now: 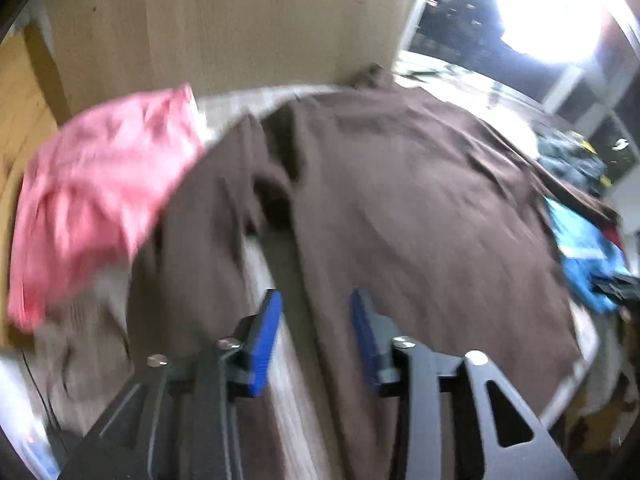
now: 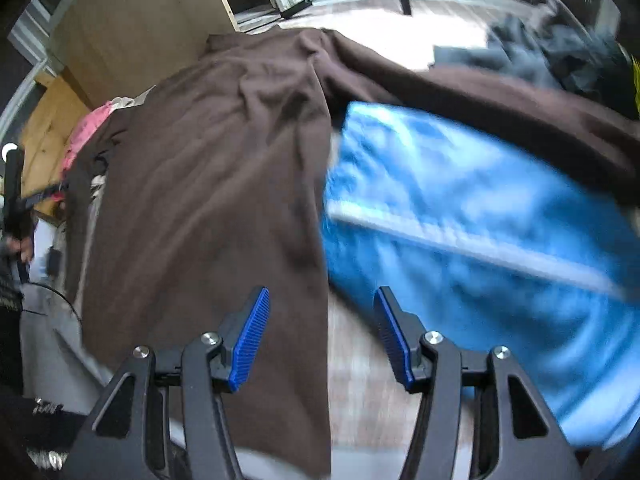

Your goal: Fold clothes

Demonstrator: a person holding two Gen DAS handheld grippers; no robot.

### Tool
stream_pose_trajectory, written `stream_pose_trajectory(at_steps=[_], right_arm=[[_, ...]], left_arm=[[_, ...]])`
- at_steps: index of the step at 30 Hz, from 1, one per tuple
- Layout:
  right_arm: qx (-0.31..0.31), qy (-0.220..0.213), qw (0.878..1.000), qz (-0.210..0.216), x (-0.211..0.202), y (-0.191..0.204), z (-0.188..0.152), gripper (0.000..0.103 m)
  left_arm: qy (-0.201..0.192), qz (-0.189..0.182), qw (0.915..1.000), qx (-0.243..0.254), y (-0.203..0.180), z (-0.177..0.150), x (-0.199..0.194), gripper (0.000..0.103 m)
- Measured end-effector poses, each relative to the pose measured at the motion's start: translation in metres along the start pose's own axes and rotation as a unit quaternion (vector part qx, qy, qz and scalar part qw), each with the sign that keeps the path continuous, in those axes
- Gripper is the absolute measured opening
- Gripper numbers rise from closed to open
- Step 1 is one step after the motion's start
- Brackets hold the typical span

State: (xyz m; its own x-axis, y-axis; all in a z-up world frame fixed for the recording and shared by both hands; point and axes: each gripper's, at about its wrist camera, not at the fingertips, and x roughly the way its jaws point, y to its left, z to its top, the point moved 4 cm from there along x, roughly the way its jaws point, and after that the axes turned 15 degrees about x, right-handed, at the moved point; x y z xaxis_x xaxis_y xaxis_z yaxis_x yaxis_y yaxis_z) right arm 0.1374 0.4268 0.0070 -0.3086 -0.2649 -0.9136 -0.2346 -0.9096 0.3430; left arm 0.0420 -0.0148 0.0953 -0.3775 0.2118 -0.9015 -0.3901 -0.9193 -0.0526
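A large brown garment lies spread over the table, one sleeve hanging off to the left. Both jaws of my left gripper stand apart above the gap between that sleeve and the body of the cloth, and the blue pads press on nothing. In the right wrist view the same brown garment runs up the middle. My right gripper is open over its right edge, where a strip of pale table shows. Nothing is between its pads.
A pink garment lies at the table's left end, and a bright blue one with a white stripe lies right of the brown cloth. Dark grey clothes are heaped at the far right. A wooden cabinet stands behind. Both views are motion-blurred.
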Motion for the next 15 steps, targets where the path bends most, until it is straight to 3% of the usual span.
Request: stream_pose_trajectory(at_steps=[6, 8, 14, 15], right_arm=[[0.010, 0.010, 1.000, 0.021, -0.003, -0.025, -0.052, 0.054], [0.008, 0.010, 0.999, 0.034, -0.006, -0.032, -0.066, 0.054], [-0.025, 0.023, 0.998, 0.058, -0.002, -0.034, -0.091, 0.054], [-0.030, 0.023, 0.998, 0.059, 0.000, -0.034, -0.094, 0.054]], left_arm=[[0.064, -0.017, 0.9959, -0.061, -0.050, -0.117, -0.011, 0.041], [0.079, -0.027, 0.9933, -0.080, -0.068, -0.143, -0.006, 0.041], [0.090, -0.008, 0.9919, -0.089, -0.091, -0.164, 0.005, 0.038], [0.086, -0.005, 0.9923, -0.089, -0.093, -0.163, 0.006, 0.030]])
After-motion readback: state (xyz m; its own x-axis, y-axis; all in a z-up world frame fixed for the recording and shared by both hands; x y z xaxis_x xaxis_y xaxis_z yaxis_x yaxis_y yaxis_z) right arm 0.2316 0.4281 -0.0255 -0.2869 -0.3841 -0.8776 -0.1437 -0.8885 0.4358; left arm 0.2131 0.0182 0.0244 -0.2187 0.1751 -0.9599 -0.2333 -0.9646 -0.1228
